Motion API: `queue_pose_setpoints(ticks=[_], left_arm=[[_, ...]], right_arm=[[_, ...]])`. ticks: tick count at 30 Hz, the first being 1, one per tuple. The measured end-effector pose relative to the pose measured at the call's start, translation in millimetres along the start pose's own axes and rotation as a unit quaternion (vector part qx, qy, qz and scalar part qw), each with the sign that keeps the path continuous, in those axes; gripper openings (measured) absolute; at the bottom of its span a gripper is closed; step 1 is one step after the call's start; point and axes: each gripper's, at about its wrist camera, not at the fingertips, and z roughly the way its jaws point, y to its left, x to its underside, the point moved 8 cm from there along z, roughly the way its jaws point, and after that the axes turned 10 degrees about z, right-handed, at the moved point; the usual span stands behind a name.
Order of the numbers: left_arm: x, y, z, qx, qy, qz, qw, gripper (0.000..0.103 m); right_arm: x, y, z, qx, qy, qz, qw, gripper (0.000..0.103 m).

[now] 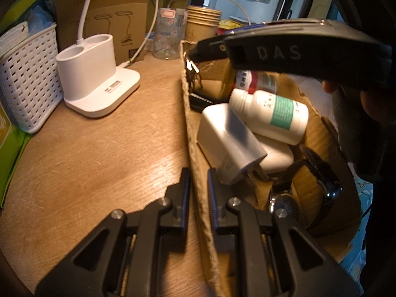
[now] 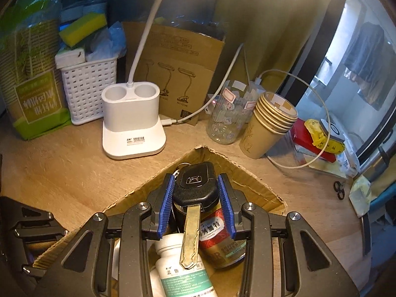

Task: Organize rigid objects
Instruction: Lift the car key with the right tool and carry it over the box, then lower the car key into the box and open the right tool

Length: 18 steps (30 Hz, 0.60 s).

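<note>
Your right tongs [image 2: 200, 199] hold the car key [image 2: 195, 185] by the sides of its black fob, blue pads pressed on either flank, with the metal blade pointing back toward you and hanging over the cardboard box [image 2: 247, 173]. The box sits on the wooden bench [image 1: 99, 160], and your left tongs [image 1: 199, 198] are nearly closed on its near wall, one finger outside and one inside, steadying it.

Keep that left grip as it is; the box is light and I judge it would slide if you let go while setting something in. The key hovers over the far corner of the box, above the white pill bottle [image 2: 183, 267] and the red-labelled jar [image 2: 220, 237]. Lower it toward the free cardboard in that corner rather than onto the bottles, where it would likely roll off or wedge.

Tip the blade down first so it slips in flat, then open only once the fob rests on something. In the left view the white charger [image 1: 230, 143] and a wristwatch [image 1: 319, 180] crowd the near end, so stay at the far end.
</note>
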Motion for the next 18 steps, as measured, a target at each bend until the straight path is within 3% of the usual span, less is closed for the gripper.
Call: queue_pose_setpoints(ticks=[12, 18], left_arm=[[0, 3, -2, 0.0, 0.0, 0.0, 1.0, 0.015], [-1, 4, -1, -0.001, 0.0, 0.001, 1.0, 0.015]], right_arm=[[8, 9, 6, 0.001, 0.023, -0.027, 0.999, 0.04], [9, 14, 6, -0.016, 0.017, -0.016, 1.0, 0.049]])
